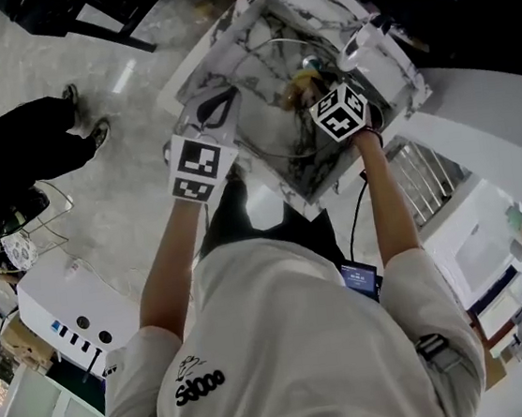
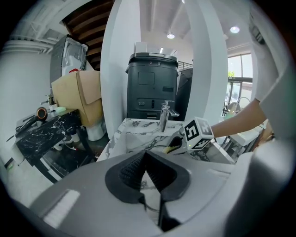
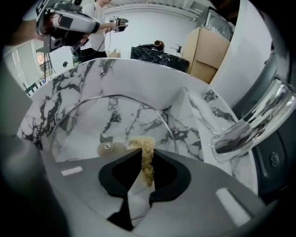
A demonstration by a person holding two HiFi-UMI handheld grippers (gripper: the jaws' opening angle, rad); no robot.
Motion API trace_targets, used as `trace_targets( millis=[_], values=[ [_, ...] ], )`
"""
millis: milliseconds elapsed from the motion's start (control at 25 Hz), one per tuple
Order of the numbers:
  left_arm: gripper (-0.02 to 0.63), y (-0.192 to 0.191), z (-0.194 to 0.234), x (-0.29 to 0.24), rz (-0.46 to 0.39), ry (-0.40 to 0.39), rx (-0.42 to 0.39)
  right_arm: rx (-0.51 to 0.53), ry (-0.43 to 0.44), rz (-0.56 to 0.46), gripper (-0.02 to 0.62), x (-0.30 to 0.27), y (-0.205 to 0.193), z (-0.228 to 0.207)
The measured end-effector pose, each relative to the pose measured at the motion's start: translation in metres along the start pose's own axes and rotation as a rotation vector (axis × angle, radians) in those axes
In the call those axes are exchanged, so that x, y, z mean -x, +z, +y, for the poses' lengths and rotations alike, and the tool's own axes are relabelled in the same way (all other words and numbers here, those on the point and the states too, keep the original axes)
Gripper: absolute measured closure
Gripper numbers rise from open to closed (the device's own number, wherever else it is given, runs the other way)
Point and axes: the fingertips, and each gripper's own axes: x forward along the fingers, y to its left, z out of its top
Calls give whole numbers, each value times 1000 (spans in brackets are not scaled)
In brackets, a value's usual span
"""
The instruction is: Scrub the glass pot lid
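Observation:
The glass pot lid (image 3: 111, 120) stands tilted in the marble sink (image 1: 220, 28), its knob (image 3: 107, 147) facing the right gripper view. The metal rim (image 3: 115, 96) arcs across that view. My right gripper (image 3: 147, 162) is shut on a tan fibrous scrubber (image 3: 146, 150) that touches the glass beside the knob. In the head view it (image 1: 310, 82) hangs over the lid (image 1: 279, 125). My left gripper (image 1: 218, 109) is at the sink's left side. Its jaws (image 2: 146, 157) are closed, with the lid's thin rim running in the gap under their tips.
A chrome faucet (image 3: 252, 122) overhangs the sink's right side (image 1: 364, 44). A dish rack (image 1: 422, 174) lies to the right of the sink. Another person (image 1: 35, 136) stands on the floor at left. A black bin (image 2: 151, 85) and a cardboard box (image 2: 78, 95) stand beyond the sink.

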Motion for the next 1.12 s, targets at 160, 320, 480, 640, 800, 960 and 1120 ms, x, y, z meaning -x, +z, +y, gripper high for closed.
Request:
trace_targets(
  millis=[160, 320, 480, 640, 800, 960, 1120],
  values=[
    [595, 3, 2, -7, -1, 14, 10, -27, -140, -38, 537, 2, 3, -33],
    [595, 3, 2, -8, 1, 21, 15, -12, -255, -74, 540, 11, 10, -49],
    [595, 3, -2, -6, -1, 14, 9, 7, -354, -78, 540, 24, 12, -55],
    [595, 3, -5, -3, -8, -3, -7, 39, -348, -26, 541, 25, 4, -48],
    [595, 0, -7, 6, -15, -13, -12, 122, -257, 18, 543, 20, -1, -19],
    [595, -3, -7, 17, -22, -19, -21, 190, -127, 86, 543, 17, -15, 27],
    [595, -3, -5, 29, -36, -25, -31, 231, -34, 144, 545, 27, -22, 69]
  ],
)
